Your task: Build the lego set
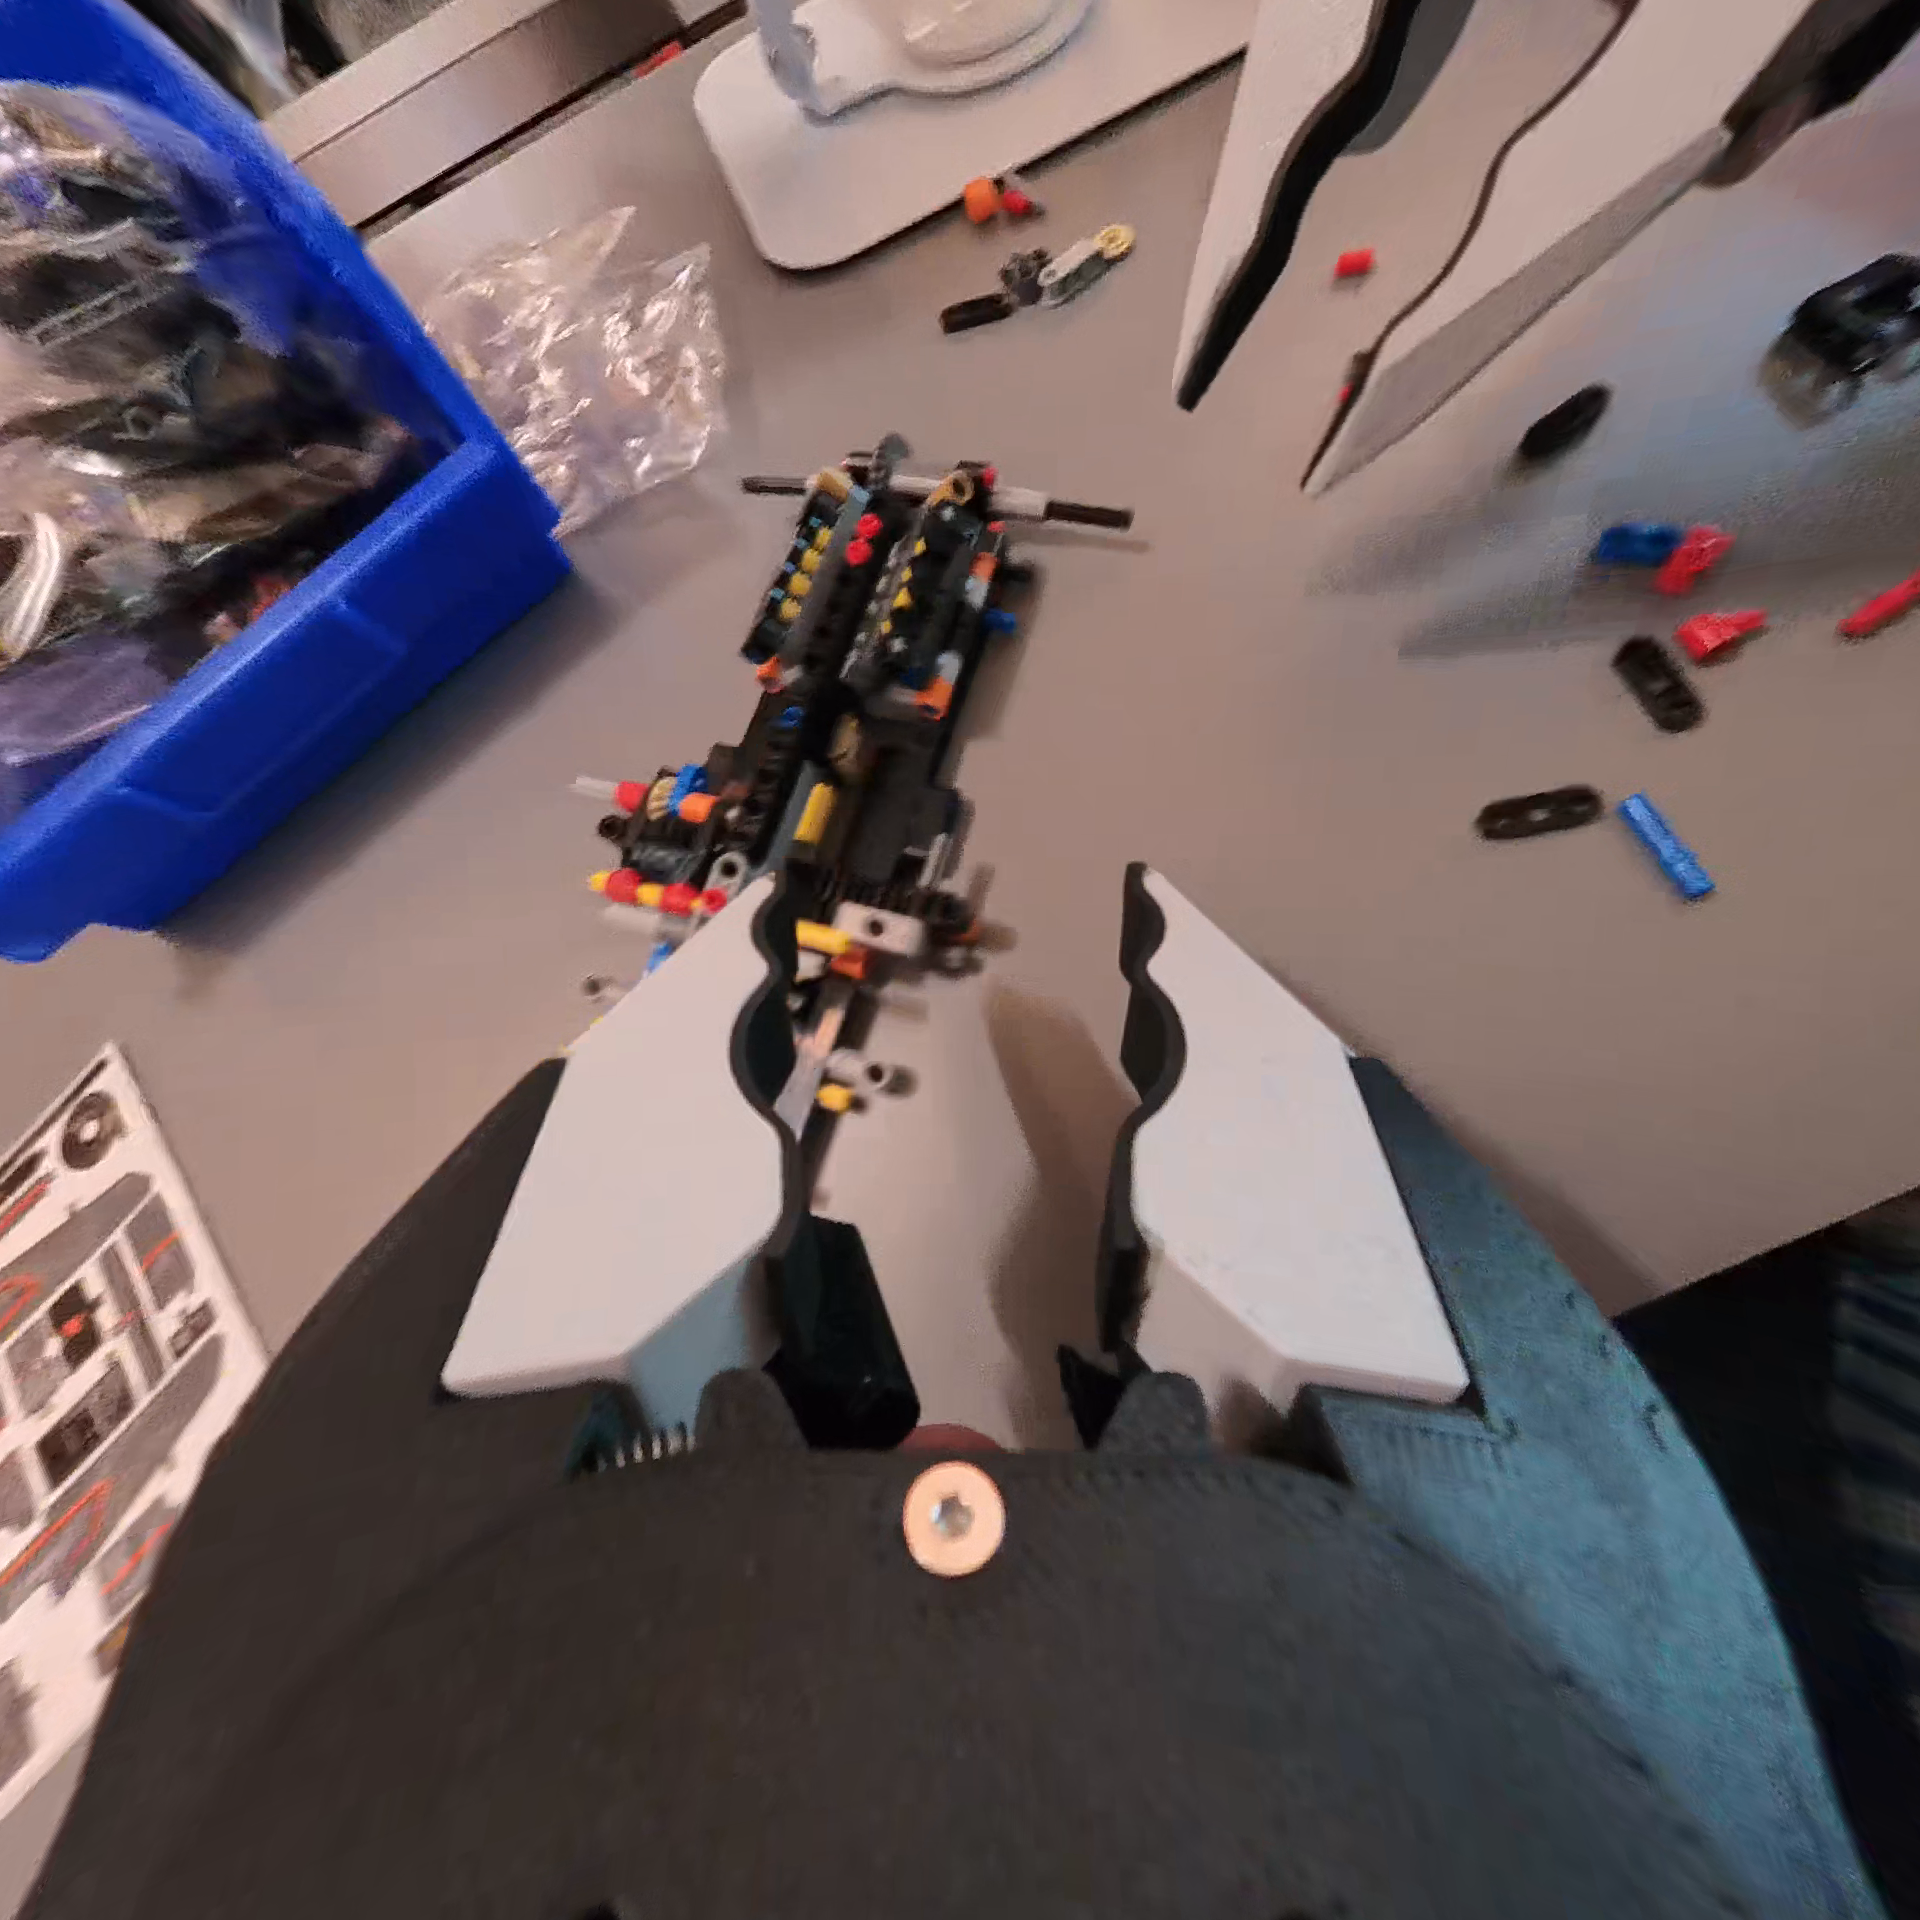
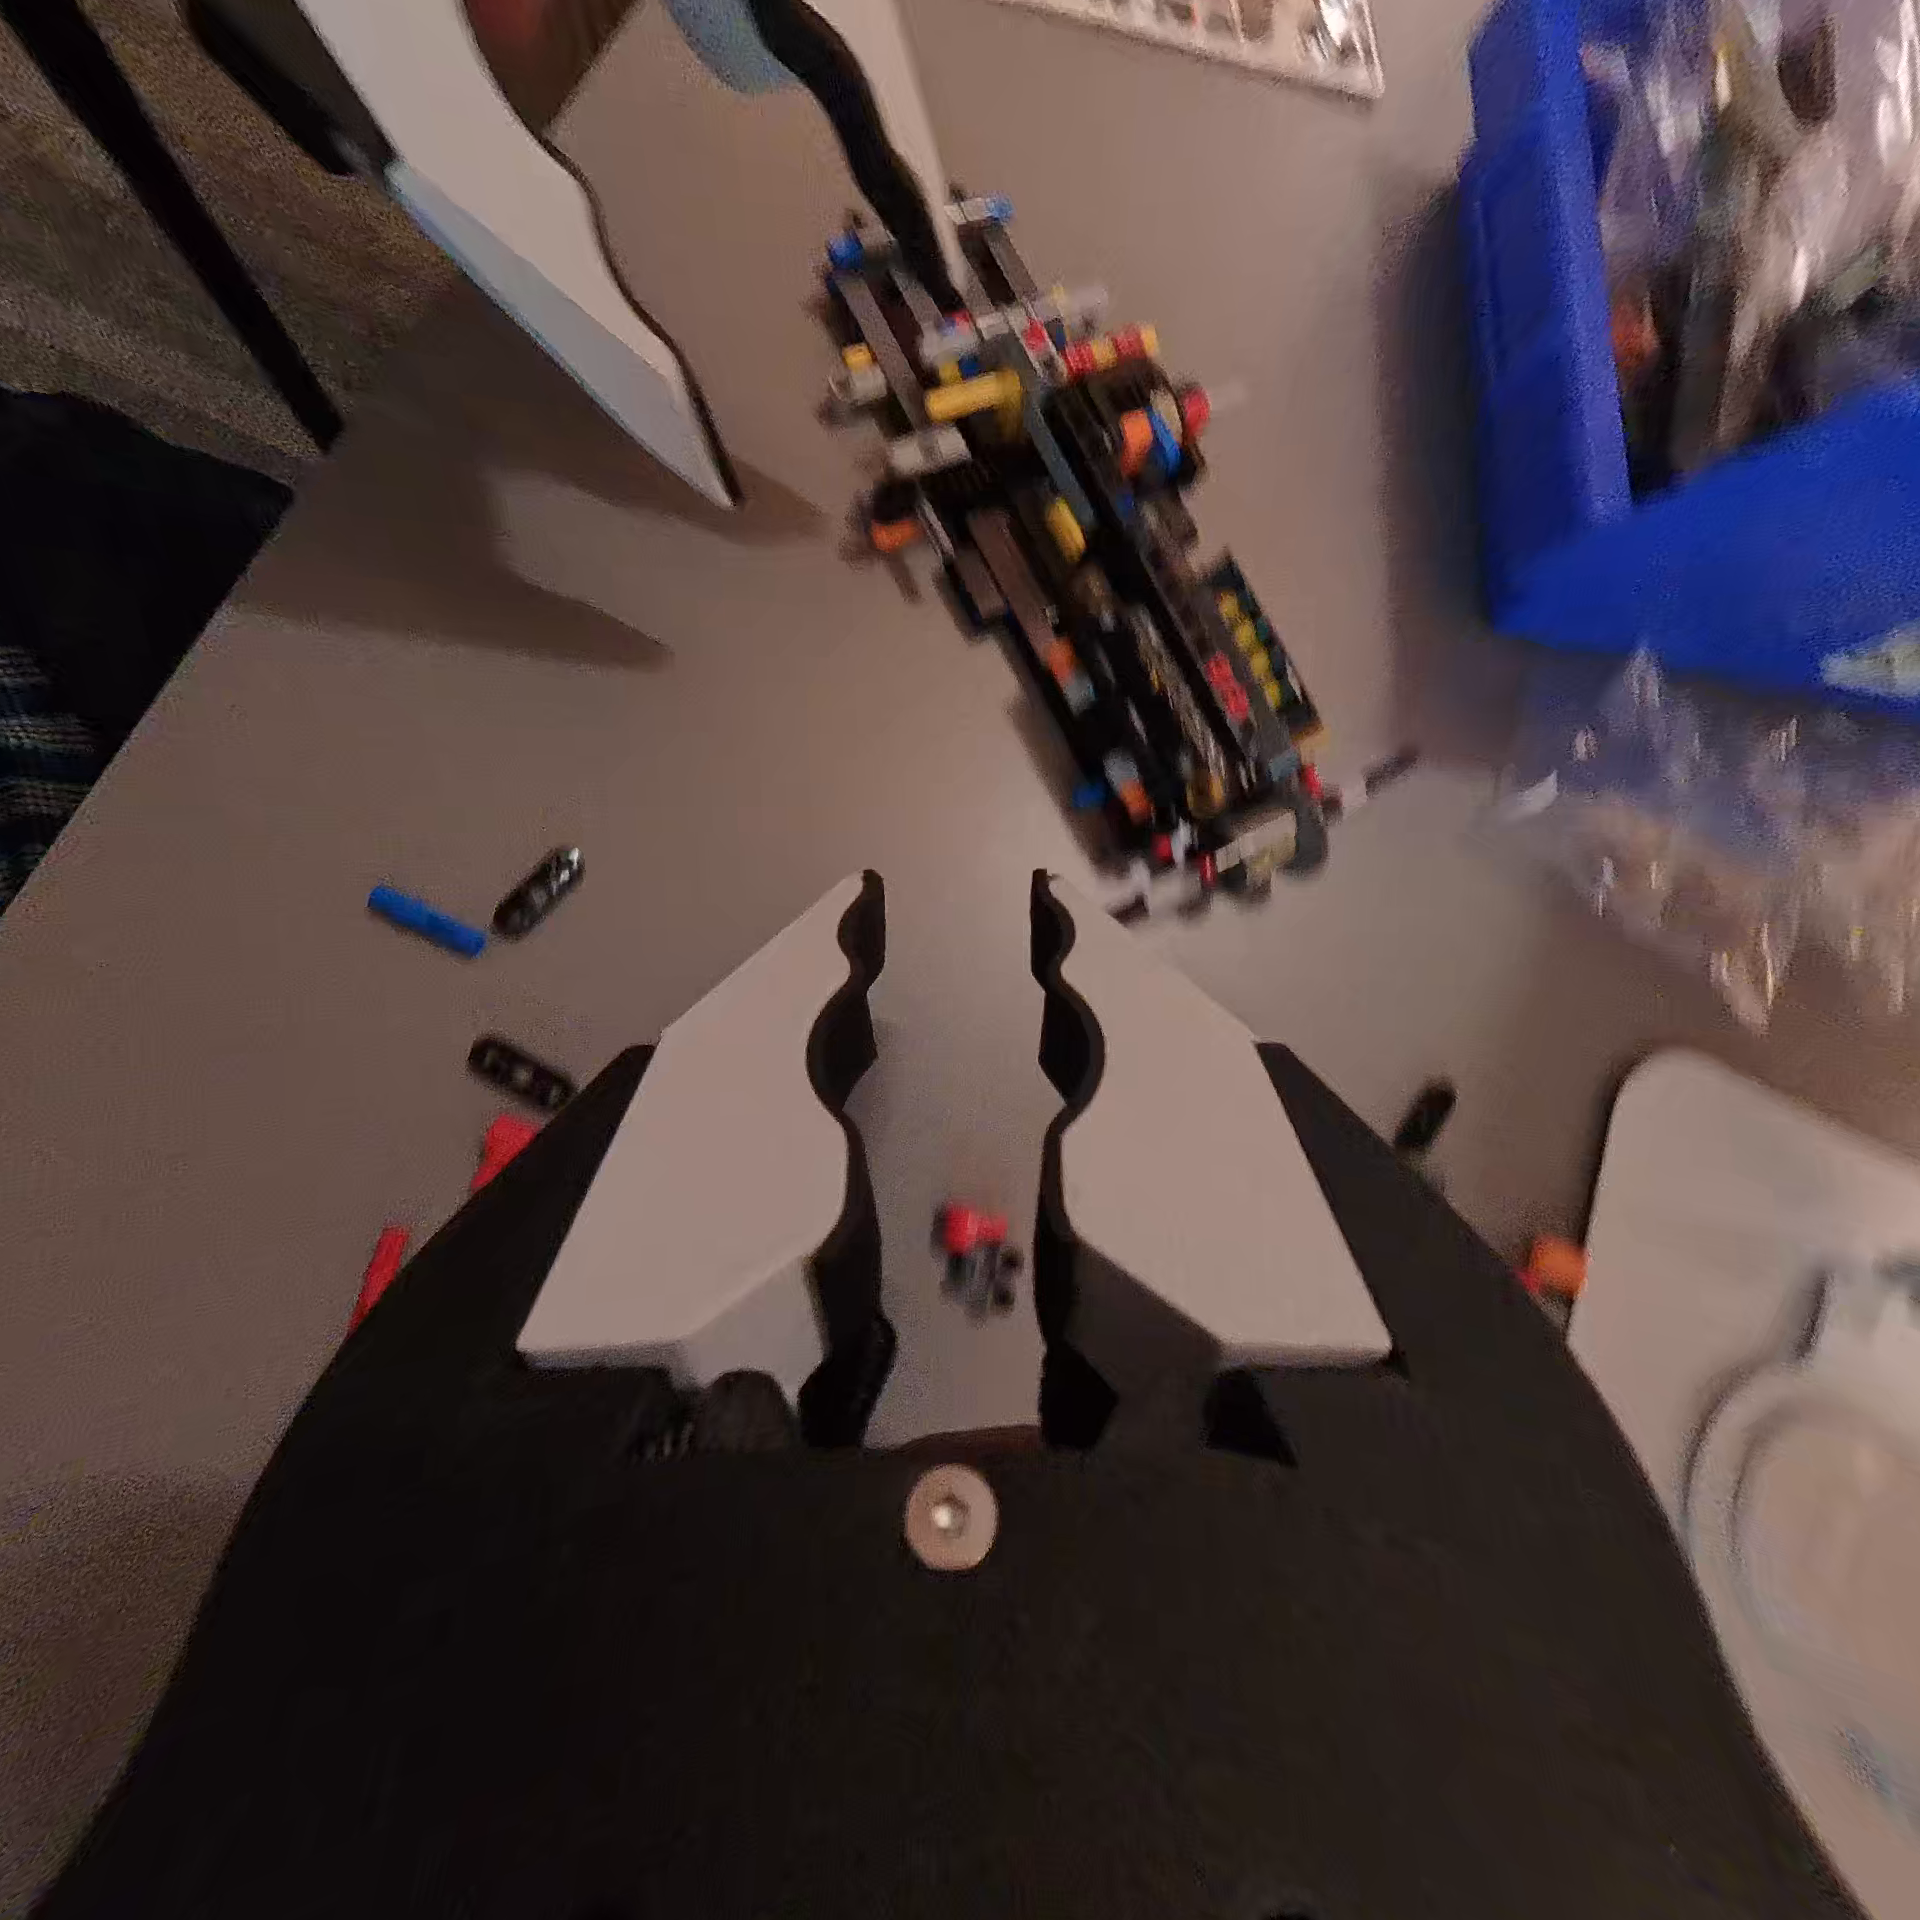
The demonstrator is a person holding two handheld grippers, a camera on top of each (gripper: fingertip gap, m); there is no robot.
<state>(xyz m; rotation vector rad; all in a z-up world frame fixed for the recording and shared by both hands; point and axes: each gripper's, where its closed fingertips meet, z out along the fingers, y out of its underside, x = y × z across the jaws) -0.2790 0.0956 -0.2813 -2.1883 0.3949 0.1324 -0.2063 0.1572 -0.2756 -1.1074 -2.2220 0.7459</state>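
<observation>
The long lego chassis (image 1: 873, 686) lies flat on the grey desk (image 1: 1195, 727), and everything is placed off it. The left gripper (image 1: 951, 894) hangs over the chassis's near end, jaws spread wide with nothing between them; one white finger (image 1: 665, 1091) overlaps the near end of the chassis in this view, though whether it touches is hard to tell through the blur. The other finger sits clear, off to the side of the chassis over bare desk.

Beyond the chassis's far end, the right gripper (image 2: 956, 883) comes in from the opposite side, jaws apart at a moderate gap and empty, its tips just short of the chassis's axle end. Between its fingers, on the desk below, sits a small red and black piece (image 2: 971, 1252).

To one side of the chassis, the blue bin (image 1: 312, 665) full of bagged parts stands close, with a crumpled clear plastic bag (image 1: 592, 343) beside it. A printed sticker sheet (image 1: 94, 1351) lies on the bin's side of the chassis, nearer the desk edge.

On the other side of the chassis, loose pieces are scattered: a blue pin (image 1: 1664, 844) just beside a black beam (image 1: 1538, 812), another black beam (image 1: 1657, 681), and a cluster of red and blue pieces (image 1: 1673, 556) farther out. Past the chassis's far end, a white stand base (image 1: 831, 187) rests on the desk.
</observation>
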